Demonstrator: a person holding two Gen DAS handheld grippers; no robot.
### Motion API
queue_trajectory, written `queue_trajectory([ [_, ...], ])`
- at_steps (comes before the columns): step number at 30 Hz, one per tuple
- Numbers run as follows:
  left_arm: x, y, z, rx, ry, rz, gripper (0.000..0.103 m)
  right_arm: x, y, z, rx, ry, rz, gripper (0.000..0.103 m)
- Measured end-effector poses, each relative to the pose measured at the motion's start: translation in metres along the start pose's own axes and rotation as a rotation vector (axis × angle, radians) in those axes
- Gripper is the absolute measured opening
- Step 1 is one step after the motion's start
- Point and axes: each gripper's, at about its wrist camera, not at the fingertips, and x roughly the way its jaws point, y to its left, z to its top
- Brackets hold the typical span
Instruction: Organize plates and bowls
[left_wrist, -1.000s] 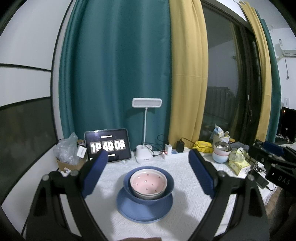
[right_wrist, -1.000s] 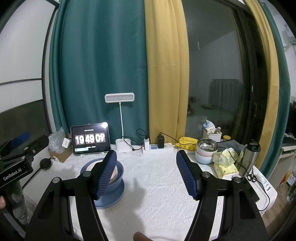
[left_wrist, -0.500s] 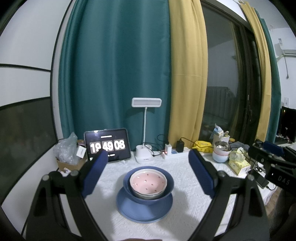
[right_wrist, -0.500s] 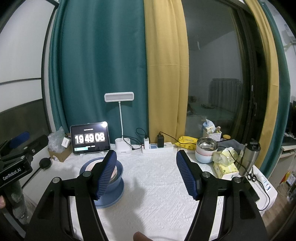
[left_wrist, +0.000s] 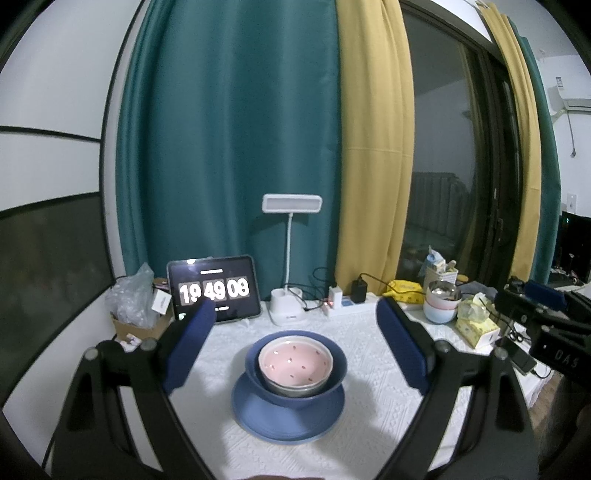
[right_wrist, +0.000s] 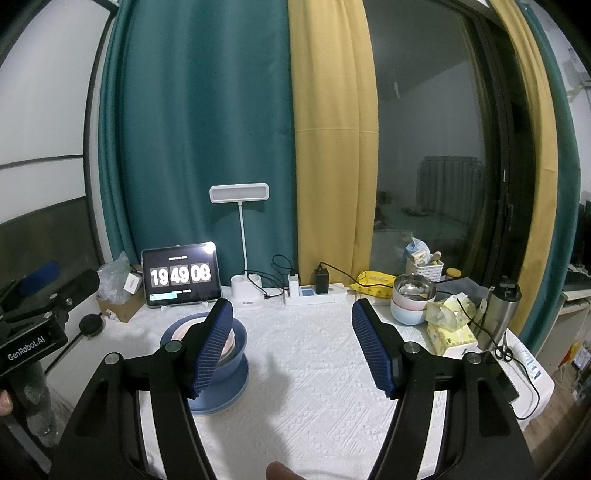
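So the stack sits on the white-clothed bench (left_wrist: 369, 435): pink bowl (left_wrist: 294, 363) nested in a blue bowl (left_wrist: 332, 373), both on a blue plate (left_wrist: 288, 421), just in front of the tablet clock (left_wrist: 214, 288) and desk lamp (left_wrist: 291, 258). Left gripper (left_wrist: 295, 343) is spread wide, empty, with the stack showing between its fingers. Right gripper (right_wrist: 291, 343) is spread too, nothing in it, stack off to its left. Another bowl stack (right_wrist: 412, 302) sits far right by the tissue pack (right_wrist: 450, 332).
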Motion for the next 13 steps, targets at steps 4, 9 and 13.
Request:
queue_trajectory([
  [4, 0.0002, 0.0003, -0.0003, 0.000, 0.000, 0.000, 0.090, 0.0002, 0.0007, -0.0006, 0.000, 0.001, 0.000, 0.070],
  [9, 0.0002, 0.0001, -0.0001, 0.000, 0.000, -0.001, 0.090, -0.0001, 0.0003, -0.0002, 0.000, 0.001, 0.001, 0.070],
  [13, 0.0008, 0.0014, -0.0004, -0.002, 0.004, -0.001, 0.090, 0.0003, 0.0010, -0.0003, 0.000, 0.003, -0.002, 0.070],
])
